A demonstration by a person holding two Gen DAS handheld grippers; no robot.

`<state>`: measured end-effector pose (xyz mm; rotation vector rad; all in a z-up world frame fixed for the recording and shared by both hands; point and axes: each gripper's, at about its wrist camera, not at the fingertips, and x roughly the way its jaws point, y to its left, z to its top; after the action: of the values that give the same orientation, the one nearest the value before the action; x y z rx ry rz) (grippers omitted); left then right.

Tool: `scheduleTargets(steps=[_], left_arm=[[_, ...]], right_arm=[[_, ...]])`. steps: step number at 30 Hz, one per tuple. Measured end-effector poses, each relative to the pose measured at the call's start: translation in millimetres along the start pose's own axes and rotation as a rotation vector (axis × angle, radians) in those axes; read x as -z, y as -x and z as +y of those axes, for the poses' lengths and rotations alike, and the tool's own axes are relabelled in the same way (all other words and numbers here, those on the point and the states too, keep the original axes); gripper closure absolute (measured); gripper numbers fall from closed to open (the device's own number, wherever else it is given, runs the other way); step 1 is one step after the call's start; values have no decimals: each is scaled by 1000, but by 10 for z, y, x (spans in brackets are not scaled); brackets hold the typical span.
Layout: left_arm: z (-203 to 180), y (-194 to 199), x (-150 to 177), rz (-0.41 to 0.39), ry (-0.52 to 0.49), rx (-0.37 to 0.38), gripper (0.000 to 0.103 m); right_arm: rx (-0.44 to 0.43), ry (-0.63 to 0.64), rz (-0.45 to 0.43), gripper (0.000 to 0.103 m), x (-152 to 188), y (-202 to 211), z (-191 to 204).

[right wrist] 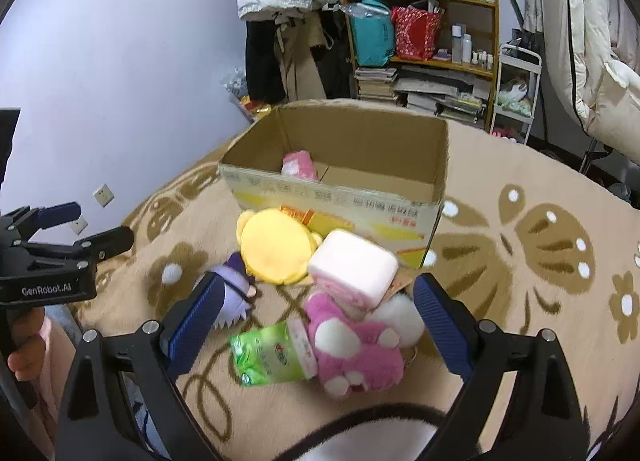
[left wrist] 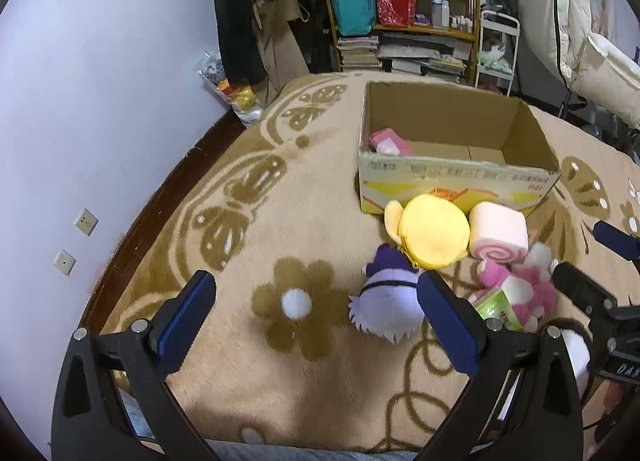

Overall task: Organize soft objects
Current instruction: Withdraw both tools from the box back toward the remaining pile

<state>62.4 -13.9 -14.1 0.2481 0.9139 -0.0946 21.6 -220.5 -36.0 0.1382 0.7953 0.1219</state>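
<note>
Right between our right gripper's wide-apart, empty fingers sits the pink plush, just ahead, so that hand's nearer. Our left gripper, also spread and empty, has it off to its right. Long axis probably runs toward the cardboard box, though blur makes that iffy.

A tan flowered blanket carries a cardboard box, yellow plush, pink roll, purple plush, pink plush and green packet.
</note>
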Motion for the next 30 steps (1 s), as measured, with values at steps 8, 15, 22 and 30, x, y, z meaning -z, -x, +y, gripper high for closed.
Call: scheduleTargets(steps=[8,15,22,30], left_arm=[[-148,-180,110,78,-55,10,3],[-141,-363,112,124,-53,35,3],[-129,-612,84,188,-48,87,3],[-200,-898,40,257,-52,137,3]], right_arm=[[-1,24,56,4,174,-190,88],[-12,42,111,5,271,-369,165],[-34,66,192,12,348,-616,257],[-51,86,230,12,399,-802,365]])
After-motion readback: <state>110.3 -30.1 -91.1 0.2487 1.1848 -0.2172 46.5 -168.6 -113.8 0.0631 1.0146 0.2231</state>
